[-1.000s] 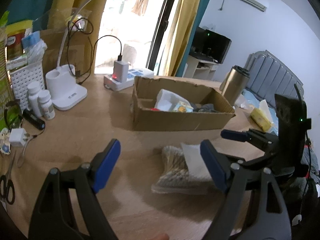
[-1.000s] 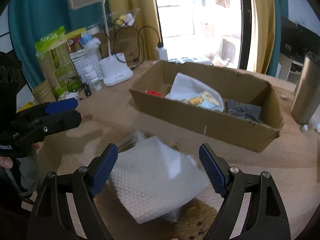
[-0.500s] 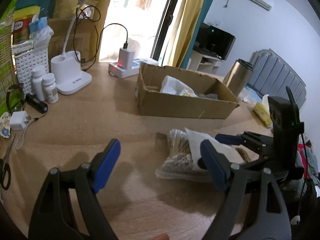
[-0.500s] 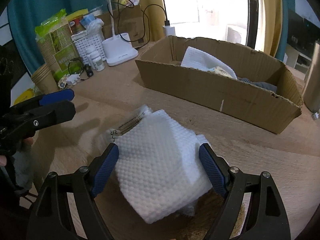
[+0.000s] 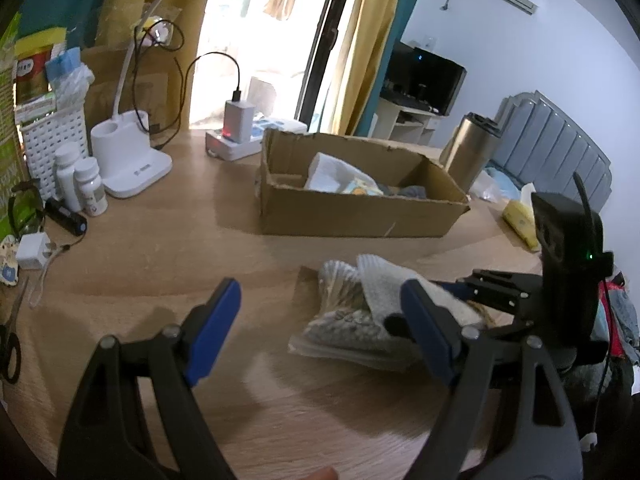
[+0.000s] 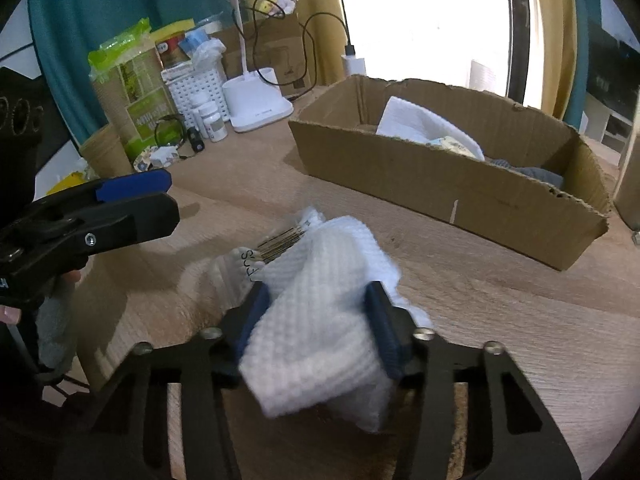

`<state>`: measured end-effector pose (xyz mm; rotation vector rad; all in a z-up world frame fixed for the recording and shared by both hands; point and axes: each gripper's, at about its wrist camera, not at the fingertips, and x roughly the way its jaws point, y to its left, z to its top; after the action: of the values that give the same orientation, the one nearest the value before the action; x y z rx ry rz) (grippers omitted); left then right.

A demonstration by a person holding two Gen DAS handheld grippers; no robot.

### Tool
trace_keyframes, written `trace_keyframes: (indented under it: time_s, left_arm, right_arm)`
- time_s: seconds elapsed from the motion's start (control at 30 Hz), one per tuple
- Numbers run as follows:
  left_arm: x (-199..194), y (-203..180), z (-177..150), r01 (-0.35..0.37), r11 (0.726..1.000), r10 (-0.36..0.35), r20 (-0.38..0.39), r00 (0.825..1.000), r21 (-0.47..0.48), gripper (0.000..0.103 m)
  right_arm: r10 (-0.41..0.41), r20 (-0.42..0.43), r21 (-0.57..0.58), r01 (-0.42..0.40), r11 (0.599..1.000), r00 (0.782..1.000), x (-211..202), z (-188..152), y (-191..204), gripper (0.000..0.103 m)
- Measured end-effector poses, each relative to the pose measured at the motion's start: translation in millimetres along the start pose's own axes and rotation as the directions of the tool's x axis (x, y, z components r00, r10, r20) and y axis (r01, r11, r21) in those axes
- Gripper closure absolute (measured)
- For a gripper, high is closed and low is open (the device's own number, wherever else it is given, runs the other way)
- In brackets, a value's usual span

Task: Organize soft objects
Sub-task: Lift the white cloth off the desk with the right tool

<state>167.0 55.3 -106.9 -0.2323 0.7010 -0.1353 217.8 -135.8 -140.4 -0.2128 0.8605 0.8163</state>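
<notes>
White waffle-weave cloth (image 6: 320, 328) is bunched between the blue pads of the right claw (image 6: 318, 326), which pinches it from both sides just above the wooden worktop (image 6: 500, 320). Under the cloth lies a clear packet (image 5: 344, 320) of something brownish, its end sticking out on the side away from the claw; the cloth drapes over it, and I cannot tell whether the packet is caught in the grip as well. Cloth and packet sit near the cardboard box (image 6: 440, 176), on its near long side, apart from its wall.

Inside the cardboard box a folded white cloth (image 6: 420, 124) leans toward the end nearer the lamp base, with a pale printed item (image 6: 452, 144) beside it and a grey fabric piece (image 6: 536, 172) toward the other end.

Left claw (image 5: 320, 328) is spread wide, its blue pads empty, hovering over the worktop on the side of the packet away from the right claw; seen from the right wrist, it reaches in from the left, short of the cloth.

Beyond the cardboard box, toward the window, stand a white lamp base (image 5: 128, 160) and a charger on a power strip (image 5: 238, 128). Next to the lamp base are two white bottles (image 5: 80, 180) and a perforated white basket (image 5: 52, 140). At the far end of the box from the lamp stands a metal tumbler (image 5: 472, 152).
</notes>
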Motion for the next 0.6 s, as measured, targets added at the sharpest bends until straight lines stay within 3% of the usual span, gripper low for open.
trace_keyframes:
  time_s: [0.03,0.17,0.6]
  left_arm:
    - [0.3,-2.1,-0.2,0.000,1.000,0.000,-0.001,1.000,0.002,0.020]
    - [1.7,-9.3,-1.1,0.001,1.000,-0.001,-0.009,1.000,0.010,0.020]
    - [12.7,-32.7,1.1,-0.006,0.999,0.008,-0.038,0.999,0.052,0.020]
  right_arm:
    - [-0.002,0.005,0.000,0.002,1.000,1.000,-1.8,-0.1,-1.1,0.067]
    - [-0.004,0.038,0.014,0.003,1.000,0.999,-11.5,-0.4,-7.2,0.078]
    - [0.009,0.187,0.101,-0.028,0.994,0.982,-61.9,-0.2,-41.4,0.081]
